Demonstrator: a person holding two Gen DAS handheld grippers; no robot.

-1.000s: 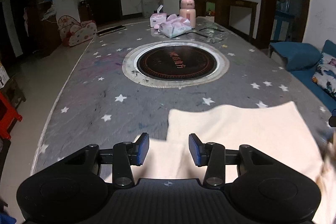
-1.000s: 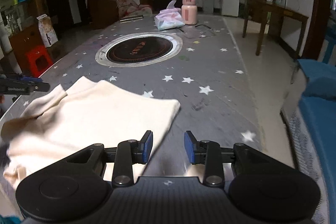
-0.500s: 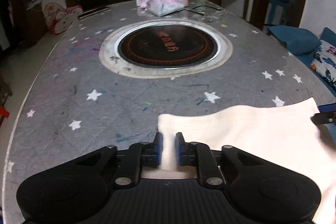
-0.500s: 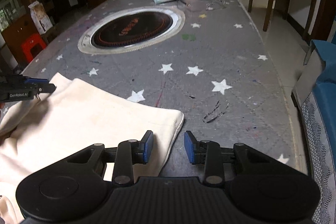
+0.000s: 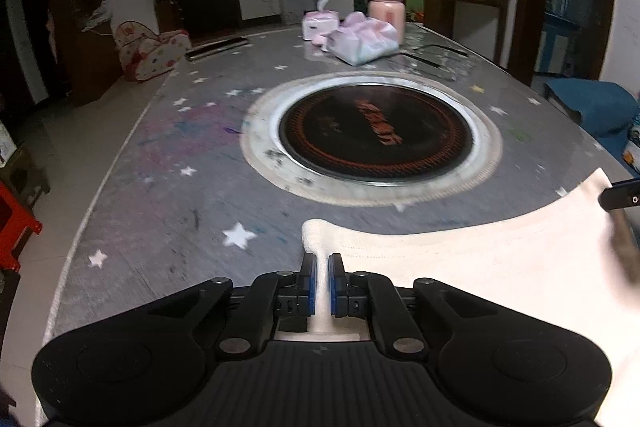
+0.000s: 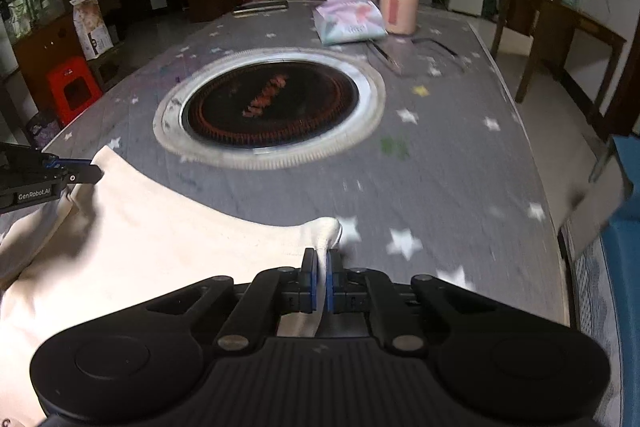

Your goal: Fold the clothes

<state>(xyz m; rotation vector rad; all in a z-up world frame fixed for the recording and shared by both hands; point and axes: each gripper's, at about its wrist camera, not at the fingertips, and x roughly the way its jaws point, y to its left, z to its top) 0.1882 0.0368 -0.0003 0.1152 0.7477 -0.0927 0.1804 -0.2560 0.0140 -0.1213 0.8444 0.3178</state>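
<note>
A grey star-patterned desk [image 5: 168, 195] with a round black cooktop [image 5: 376, 135] at frame centre filled a dim room. The left gripper [image 5: 322, 285] and right gripper [image 6: 321, 281] each had jaws nearly closed, pinching a corner of the cream garment [image 6: 160, 235].

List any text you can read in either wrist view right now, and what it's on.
"GenRobot.AI": on the side of the left gripper, seen from the right wrist view.
Red characters on the round black cooktop: blurred, unreadable.
Labels on the tissue pack and pink bottle: too small to read.
</note>
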